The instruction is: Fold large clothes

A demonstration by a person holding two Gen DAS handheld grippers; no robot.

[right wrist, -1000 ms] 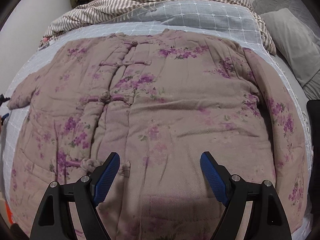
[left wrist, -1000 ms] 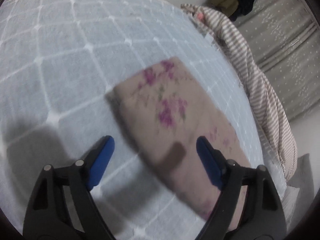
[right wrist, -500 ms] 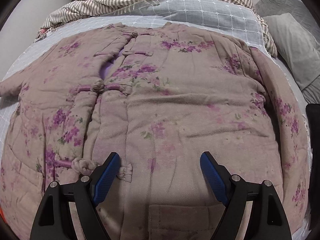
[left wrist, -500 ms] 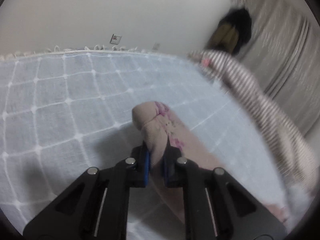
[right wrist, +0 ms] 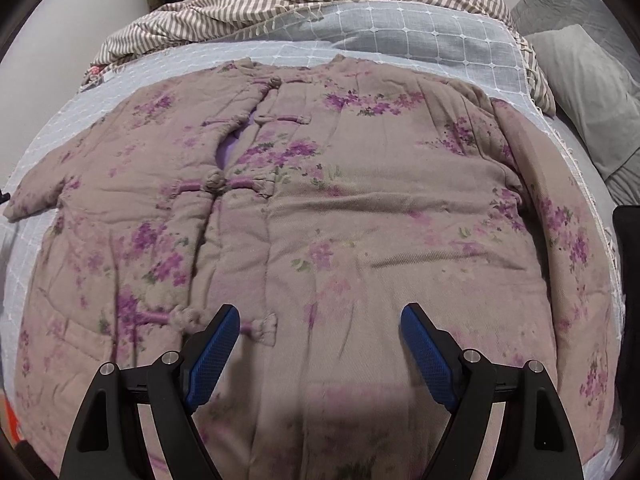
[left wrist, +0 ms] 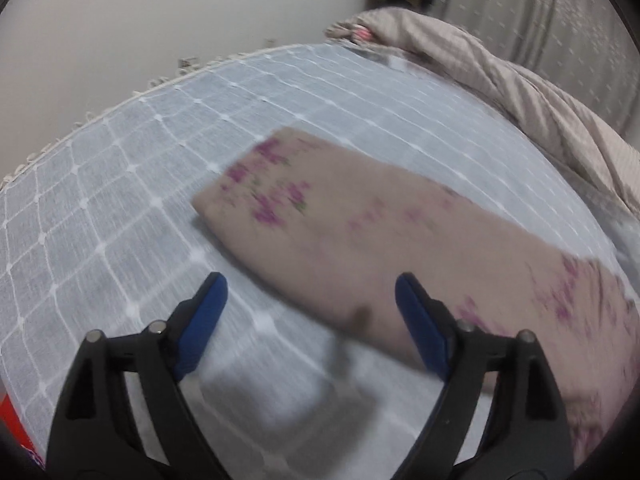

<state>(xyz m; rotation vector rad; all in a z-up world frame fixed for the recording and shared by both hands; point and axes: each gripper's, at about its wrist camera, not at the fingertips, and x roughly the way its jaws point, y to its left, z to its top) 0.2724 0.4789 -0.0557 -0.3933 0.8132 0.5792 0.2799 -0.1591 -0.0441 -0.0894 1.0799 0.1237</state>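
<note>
Both grippers gape, released: left gripper over the seemingly flat, blurred sleeve; right gripper above the mauve floral padded jacket.

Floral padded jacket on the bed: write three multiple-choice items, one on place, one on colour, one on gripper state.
1. Where does the floral padded jacket lie?
A. spread flat on the checked bedspread
B. on a hanger
C. in a basket

2. What colour are its flowers?
A. yellow
B. purple
C. blue

3. How is the left hand-held gripper?
A. shut on the sleeve
B. shut on nothing
C. open above the sleeve

Key: 1 A, the jacket lies face up on the bedspread; 2 B, purple sprays cover the cloth; 3 C, the blue fingers stand wide apart, holding nothing.
</note>
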